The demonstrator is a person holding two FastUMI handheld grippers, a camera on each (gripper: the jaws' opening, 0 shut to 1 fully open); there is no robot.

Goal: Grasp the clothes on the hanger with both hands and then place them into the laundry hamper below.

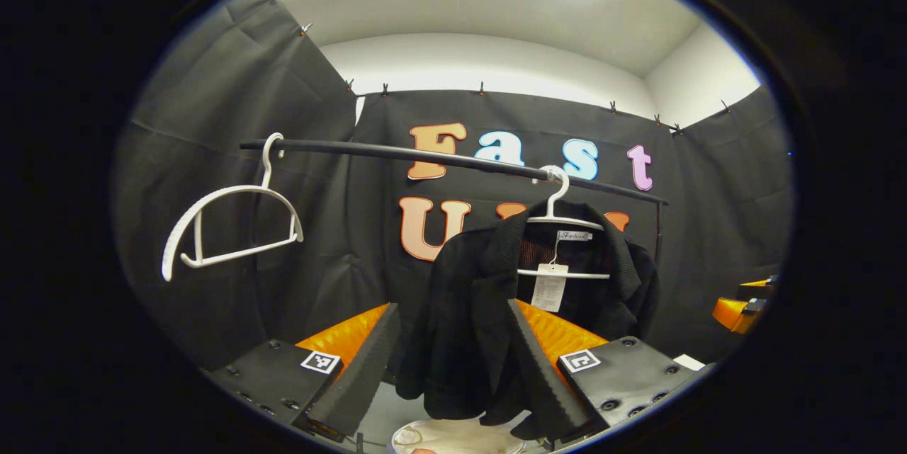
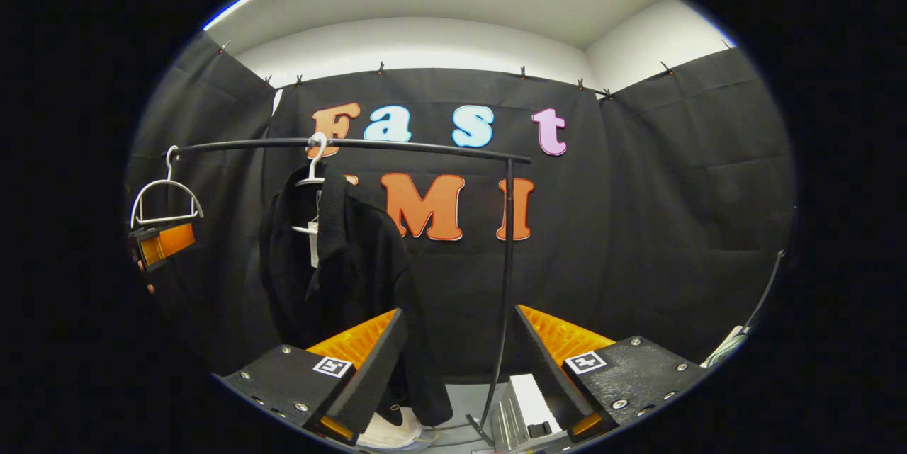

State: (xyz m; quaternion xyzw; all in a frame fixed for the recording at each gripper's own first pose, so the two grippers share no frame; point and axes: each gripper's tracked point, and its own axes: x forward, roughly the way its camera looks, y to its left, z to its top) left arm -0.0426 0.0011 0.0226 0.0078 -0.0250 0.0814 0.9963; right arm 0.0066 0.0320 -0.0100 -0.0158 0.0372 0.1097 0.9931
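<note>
The black jacket [image 1: 489, 298] hung on a white hanger [image 1: 563, 217] from the black rail [image 1: 425, 154], its collar spread and a paper tag [image 1: 549, 286] dangling at the neck. In the left gripper view, the left tool [image 1: 453, 362] stood wide, its fingers on either side of the jacket's lower front panel; whether they touched the cloth could not be told. Below the hem, a pale round rim, probably the laundry hamper [image 1: 453, 438], showed at the bottom edge. An empty white hanger [image 1: 227, 224] hung well apart at the far end of the rail.

In the right gripper view, the right tool [image 2: 457, 362] also stood wide and held nothing. The jacket [image 2: 340, 263] lay off to its left, near its left finger, while the rail's upright post [image 2: 504, 284] ran down between the fingers.

The main risk seemed to lie with the right tool: aimed as it was, closing could catch the post rather than cloth, or only a thin edge of the hem. A one-sided grasp might drag the jacket askew, so that the hanger came off the rail with it or one shoulder stayed hooked. Pulling straight down on the lower hem could likewise jam the collar against the hanger. If the garment slid free unevenly, it might drop beside the hamper instead of into it.
</note>
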